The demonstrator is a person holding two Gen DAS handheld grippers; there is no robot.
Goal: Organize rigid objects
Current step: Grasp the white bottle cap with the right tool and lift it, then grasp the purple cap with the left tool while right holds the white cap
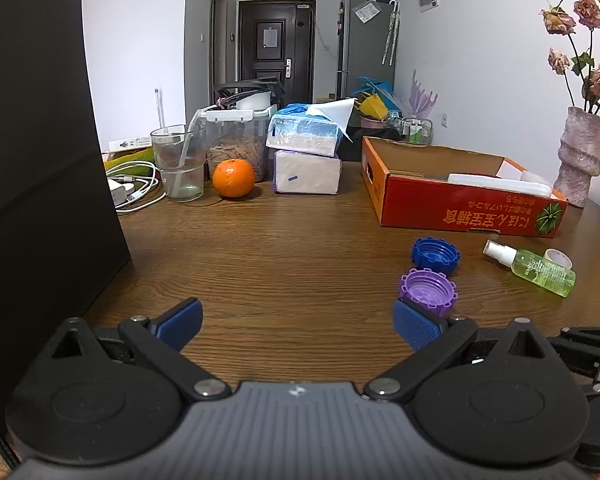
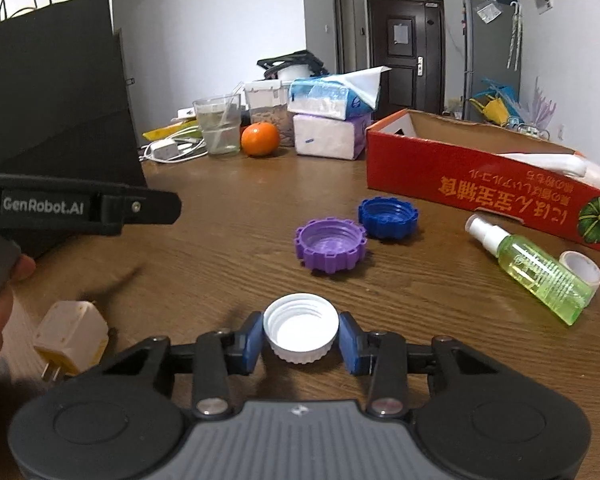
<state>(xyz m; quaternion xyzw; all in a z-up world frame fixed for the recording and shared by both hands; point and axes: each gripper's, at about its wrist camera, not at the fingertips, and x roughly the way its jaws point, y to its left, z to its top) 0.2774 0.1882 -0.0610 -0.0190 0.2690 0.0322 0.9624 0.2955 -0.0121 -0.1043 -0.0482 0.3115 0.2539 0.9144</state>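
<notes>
The right hand-held gripper [image 2: 301,340] pinches a white cap [image 2: 301,330] on the bench [image 2: 228,240]; a purple cap [image 2: 331,245] lies at twelve o'clock. The left hand-held gripper [image 1: 298,326] is spread, empty.

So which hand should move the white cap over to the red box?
Right. The right gripper already has the white cap between its pads, while the left gripper is open and empty beside the purple cap.

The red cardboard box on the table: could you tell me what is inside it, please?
A flat white object lies in the red box. The near wall hides the floor and whatever else it holds.
</notes>
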